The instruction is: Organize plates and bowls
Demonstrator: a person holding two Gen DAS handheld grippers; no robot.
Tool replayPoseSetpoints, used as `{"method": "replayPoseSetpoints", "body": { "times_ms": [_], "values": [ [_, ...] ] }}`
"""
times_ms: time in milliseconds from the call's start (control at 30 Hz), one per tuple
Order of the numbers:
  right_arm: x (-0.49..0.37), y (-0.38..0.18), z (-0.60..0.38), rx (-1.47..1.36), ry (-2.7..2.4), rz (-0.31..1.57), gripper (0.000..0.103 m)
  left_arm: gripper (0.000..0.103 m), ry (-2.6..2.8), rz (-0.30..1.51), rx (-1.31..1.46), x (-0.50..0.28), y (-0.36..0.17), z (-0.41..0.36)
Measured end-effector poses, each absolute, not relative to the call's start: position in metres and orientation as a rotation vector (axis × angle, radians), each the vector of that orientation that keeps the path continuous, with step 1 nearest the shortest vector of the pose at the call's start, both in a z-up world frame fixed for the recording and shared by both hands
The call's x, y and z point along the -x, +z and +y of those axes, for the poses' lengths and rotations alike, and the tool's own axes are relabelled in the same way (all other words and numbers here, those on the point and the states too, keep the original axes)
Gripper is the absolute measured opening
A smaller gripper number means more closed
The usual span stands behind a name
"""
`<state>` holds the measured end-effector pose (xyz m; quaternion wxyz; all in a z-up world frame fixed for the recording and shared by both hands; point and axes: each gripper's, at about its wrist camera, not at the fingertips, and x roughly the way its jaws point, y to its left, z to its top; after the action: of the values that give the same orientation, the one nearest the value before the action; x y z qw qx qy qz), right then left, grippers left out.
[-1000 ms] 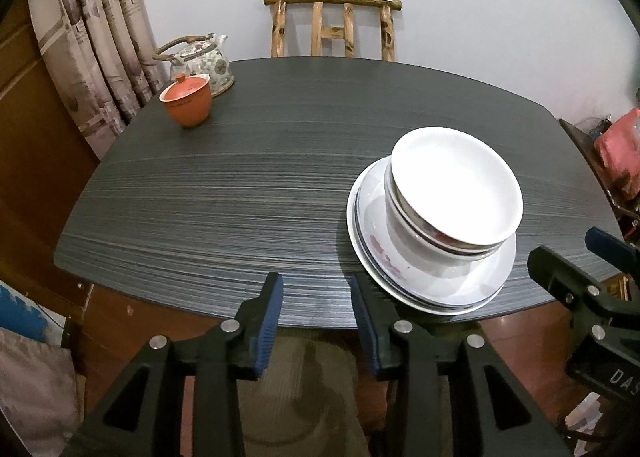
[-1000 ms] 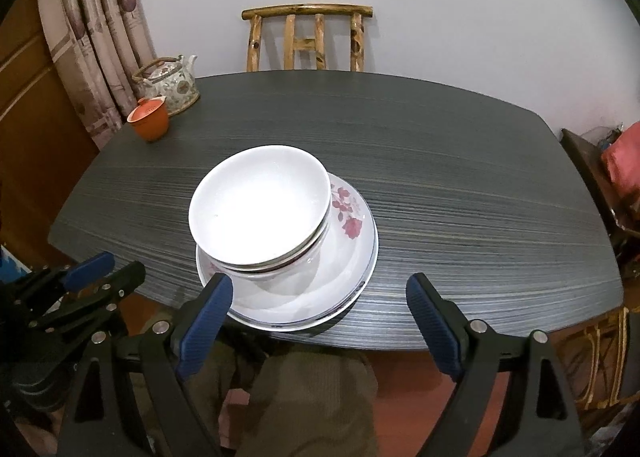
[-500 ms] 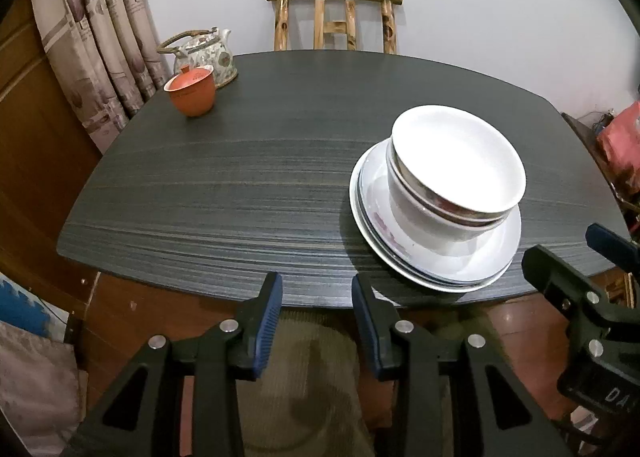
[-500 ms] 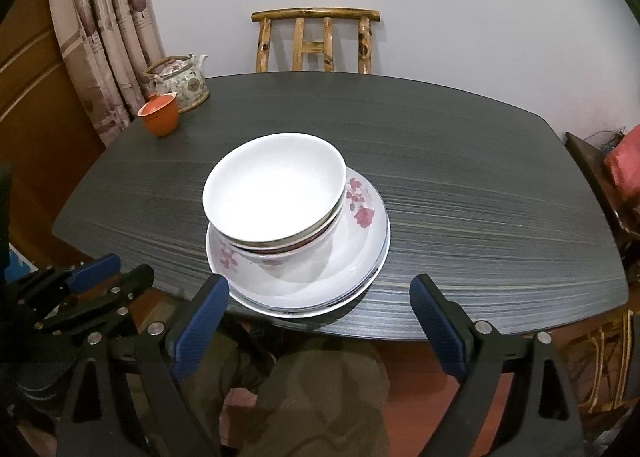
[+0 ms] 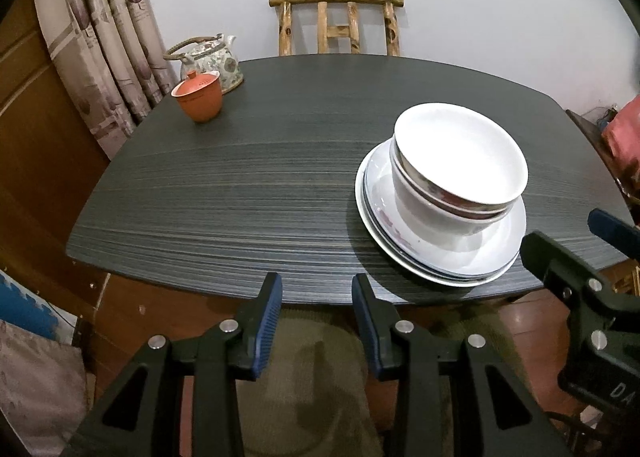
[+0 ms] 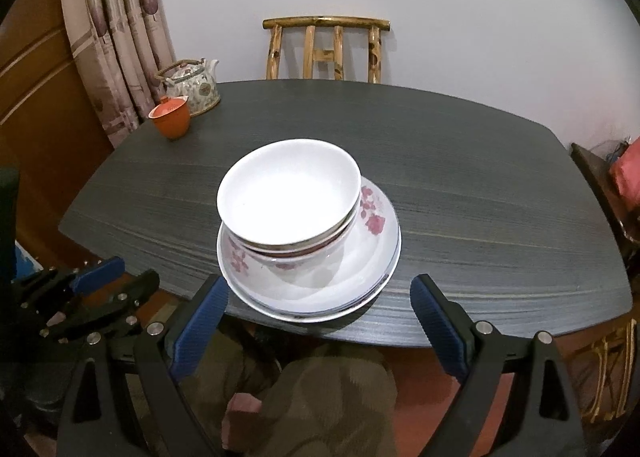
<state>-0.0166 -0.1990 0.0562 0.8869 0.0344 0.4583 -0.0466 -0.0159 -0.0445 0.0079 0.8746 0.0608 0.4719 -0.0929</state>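
dark grey wood-grain table [image 6: 460,185]: near edge, stack of white plates with red flower print [image 6: 372,253], bearing nested white ceramic bowls [image 6: 288,197], top one plain white inside. far left corner: orange-red clay lidded cup [image 6: 170,121] just beside a patterned ceramic teapot with woven handle [image 6: 194,87]. bamboo chair [image 6: 326,49] behind the far edge. left gripper [image 5: 316,299]: jaws part-way apart, nothing between them, below the table edge. right gripper [image 6: 320,297]: jaws spread wide, empty, framing the stack's near rim without touching.
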Motion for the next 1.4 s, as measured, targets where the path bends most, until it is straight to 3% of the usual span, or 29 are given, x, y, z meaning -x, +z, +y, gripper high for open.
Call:
{"method": "replayPoseSetpoints", "body": {
  "times_ms": [1400],
  "values": [
    [0.012, 0.038, -0.198, -0.089, -0.103, 0.992, 0.095, 0.037, -0.202, 1.008, -0.141, 0.009, -0.005, -0.047]
  ]
}}
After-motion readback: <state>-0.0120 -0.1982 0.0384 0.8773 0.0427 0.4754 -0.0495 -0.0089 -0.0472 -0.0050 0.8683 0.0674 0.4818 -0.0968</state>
